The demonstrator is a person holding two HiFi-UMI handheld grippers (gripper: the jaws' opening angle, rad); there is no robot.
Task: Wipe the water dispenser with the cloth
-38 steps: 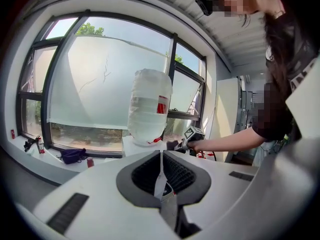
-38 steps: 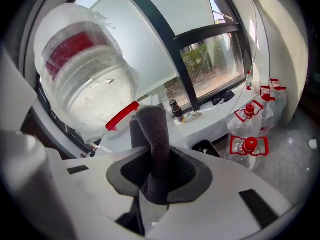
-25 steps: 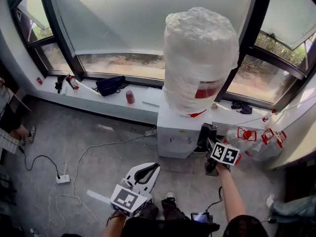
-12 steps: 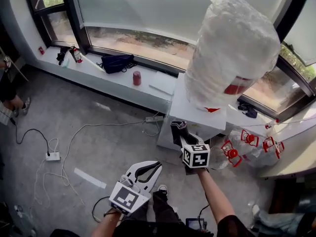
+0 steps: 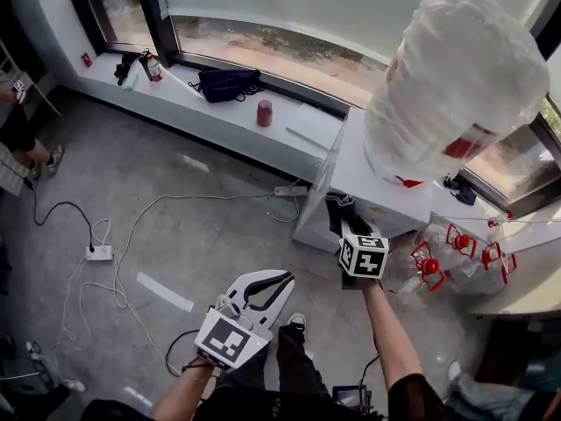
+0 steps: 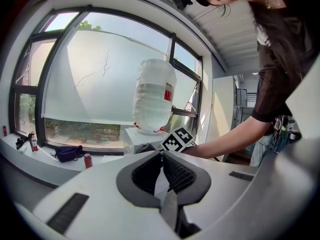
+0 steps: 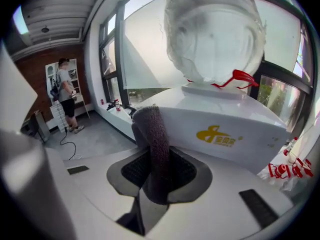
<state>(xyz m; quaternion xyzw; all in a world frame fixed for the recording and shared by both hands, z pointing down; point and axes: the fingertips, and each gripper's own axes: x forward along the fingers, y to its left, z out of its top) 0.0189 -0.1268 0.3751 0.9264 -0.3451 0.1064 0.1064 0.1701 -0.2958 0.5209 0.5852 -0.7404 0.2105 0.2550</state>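
- Head view: the left gripper (image 5: 279,281) sits low in the frame's middle over the grey floor, with its jaws together and nothing between them.
- The right gripper (image 5: 344,223) is right of centre, clamped on a dark cloth (image 5: 337,207). The cloth lies against the front edge of the white dispenser (image 5: 368,182).
- A plastic-wrapped bottle (image 5: 460,77) stands on the dispenser at the upper right. Its red label (image 5: 466,140) is too small to read.
- Left gripper view: the jaws of the left gripper (image 6: 161,156) meet at their tips and hold nothing.
- The dispenser (image 6: 132,136) and bottle (image 6: 154,96) are in the centre behind the jaws, apart from them.
- Right gripper view: the right gripper (image 7: 157,169) pinches the cloth (image 7: 155,134), which rises as a grey roll from the closed jaws to the dispenser (image 7: 225,119) edge.
- A yellow logo (image 7: 216,135) with small characters marks the dispenser's front. I cannot read the characters.
- The bottle (image 7: 215,29) fills the top of the frame.
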